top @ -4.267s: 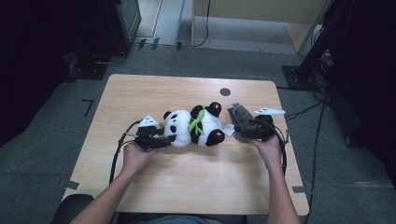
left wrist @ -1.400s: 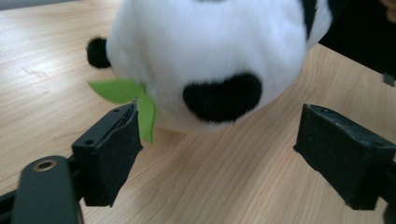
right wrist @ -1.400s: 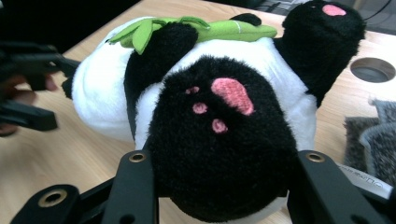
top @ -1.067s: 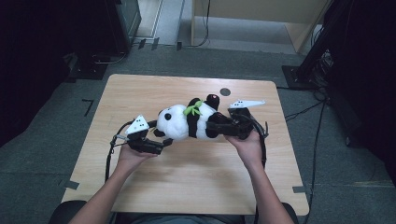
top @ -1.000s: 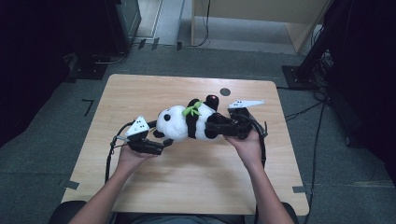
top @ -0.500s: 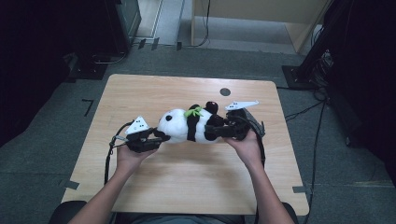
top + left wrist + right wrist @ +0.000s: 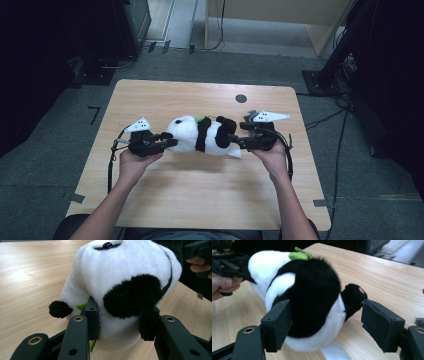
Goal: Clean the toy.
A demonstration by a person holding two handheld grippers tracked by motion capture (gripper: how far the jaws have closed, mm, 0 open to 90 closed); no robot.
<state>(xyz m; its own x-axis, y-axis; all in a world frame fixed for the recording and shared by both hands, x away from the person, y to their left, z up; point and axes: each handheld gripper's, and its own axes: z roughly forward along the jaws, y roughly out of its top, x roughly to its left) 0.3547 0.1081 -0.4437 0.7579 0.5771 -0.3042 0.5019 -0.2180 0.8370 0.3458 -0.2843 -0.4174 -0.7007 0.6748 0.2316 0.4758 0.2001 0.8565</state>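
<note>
A: Any brand, label or writing that can be read?

B: No lettering can be made out anywhere, neither on the toy nor on the claws.

A: Then count things for me.

B: One plush panda [image 7: 202, 136], lying lengthwise near the middle of the desk [image 7: 200, 200], a little toward the far edge. Two claws, one in each of the person's hands. One small dark round spot [image 7: 241, 98] on the desk top near the far edge. One green bit [image 7: 298, 255] on the panda's body, by its neck.

A: The left claw?

B: The left claw [image 7: 120, 323] has just been closing and now pinches the panda's head, its pads pressed into the white fur on both sides of a black patch.

A: And the right one?

B: The right claw [image 7: 325, 326] has just been opening. The panda's black-and-white rear sits between its jaws; one pad seems to rest against the fur, the other stands clear beside a black paw [image 7: 353, 298], so it isn't gripping.
</note>
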